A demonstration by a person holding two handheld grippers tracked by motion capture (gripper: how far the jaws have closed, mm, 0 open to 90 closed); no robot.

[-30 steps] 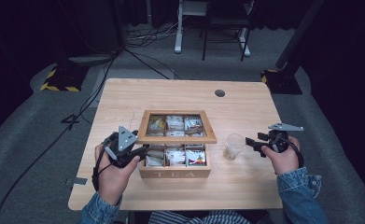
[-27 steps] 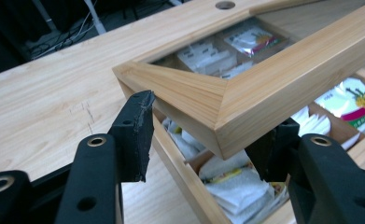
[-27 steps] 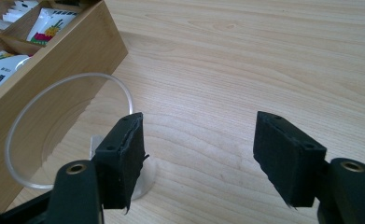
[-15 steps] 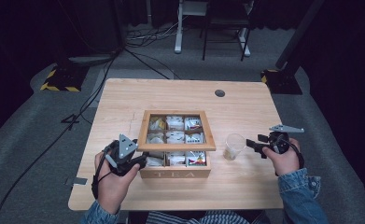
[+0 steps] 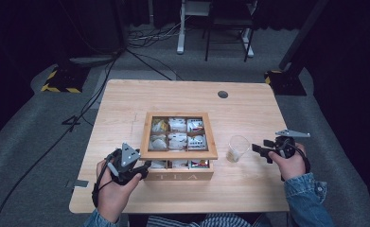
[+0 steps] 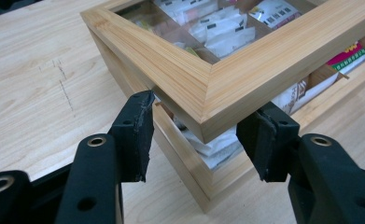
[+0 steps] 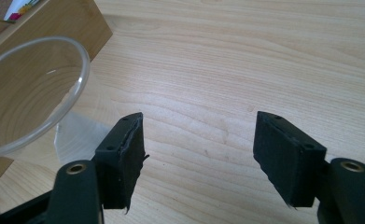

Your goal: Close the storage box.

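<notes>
On the pale wooden tabletop (image 5: pixel 126 101) sits a bamboo tea box (image 5: pixel 179 176) of sachets, its glass-paned lid (image 6: pixel 227 77) raised off the box at the near left corner. The left gripper (image 6: pixel 201 133) clamps that lid corner between its pads. The right gripper (image 7: pixel 199 156) hangs half open and empty beside a clear glass cup (image 5: pixel 238 148).

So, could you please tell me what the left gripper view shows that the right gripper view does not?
Left gripper view: the left gripper clamps a corner of the windowed lid, raised over tea bags. Right gripper view: the right gripper, open, beside a clear glass. Both: the wooden tea box and the light wooden table.
</notes>
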